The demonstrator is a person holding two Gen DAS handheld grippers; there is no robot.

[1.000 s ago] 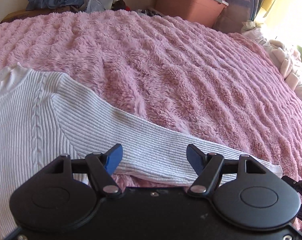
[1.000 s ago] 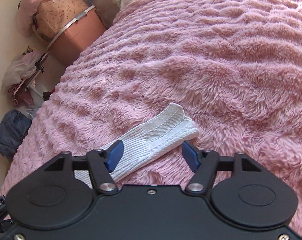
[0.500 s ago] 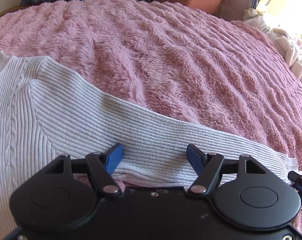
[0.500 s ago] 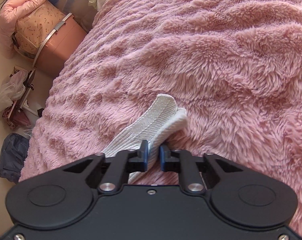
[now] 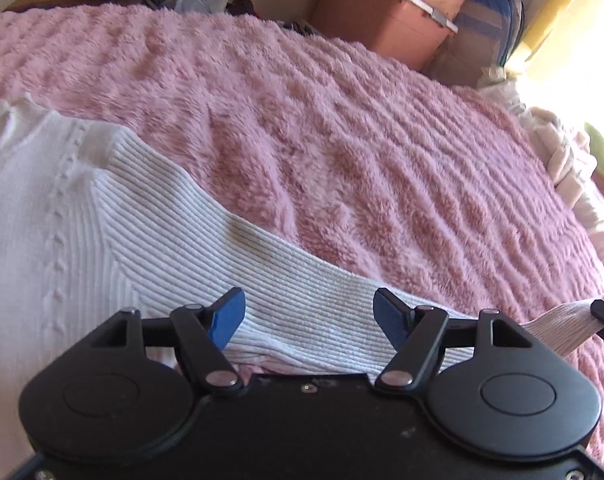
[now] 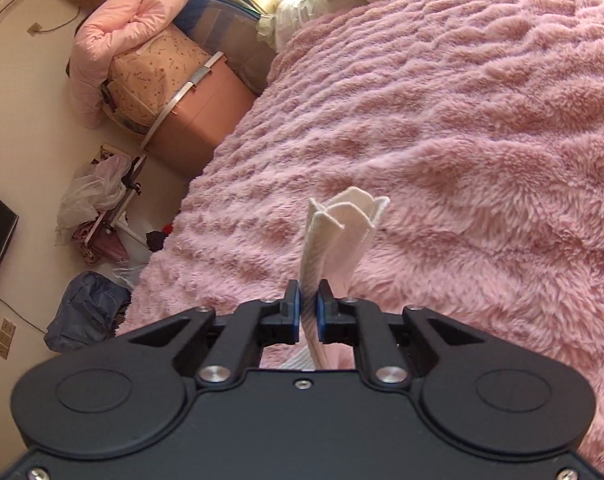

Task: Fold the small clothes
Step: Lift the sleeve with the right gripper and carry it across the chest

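A white ribbed sweater (image 5: 150,248) is spread flat on a fluffy pink blanket (image 5: 382,152) that covers the bed, filling the 9 o'clock side of the left wrist view. Its sleeve (image 5: 314,304) runs from there toward 3 o'clock, passing under the left gripper (image 5: 309,318), whose jaws are held wide apart above the ribbed cloth with nothing pinched. At 3 o'clock in that view the sleeve end is raised off the blanket. In the right wrist view the cuff (image 6: 342,232) is clamped in the right gripper (image 6: 309,312), the jaws pressed narrow on the doubled fabric, and the cuff stands up past the blue pads, clear of the blanket. A pink storage box (image 6: 198,120) is seen on the floor at 10 o'clock, beside the bed.
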